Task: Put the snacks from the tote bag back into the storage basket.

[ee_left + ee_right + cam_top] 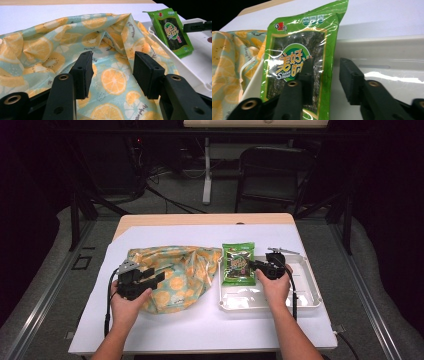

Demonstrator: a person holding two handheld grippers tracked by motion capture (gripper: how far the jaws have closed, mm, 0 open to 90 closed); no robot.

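Snack packet [238, 263]: a green foil-and-film pouch of seaweed lay tilted in the left end of the white tray [310, 290], its top edge propped over the tray's rim toward the bag.
Packet, handling: judged very light, crinkly and slick; the contents likely brittle, so a hard pinch across the middle risked crushing them. The flat sealed right edge or the top seam looked the safer hold.
Right gripper [262, 266]: jaws apart, hovering at the packet's right edge; in the right gripper view one jaw stood in front of the pouch [297, 62] and the other over bare tray, neither yet pressing it.
Fabric bag [172, 275]: a soft, limp pouch printed with orange slices, lying crumpled on the table [200, 325] just left of the tray; it seemed apt to slump and fold when lifted, with no firm mouth showing.
Left gripper [159, 276]: jaws open, poised over the bag's cloth [112, 80], holding nothing.
Edges: the tray's raised rim stood between packet and bag, touching or nearly touching the fabric; the packet would need lifting clear of it.
Open room: bare white table in front of and behind the bag; the tray's right half was free.
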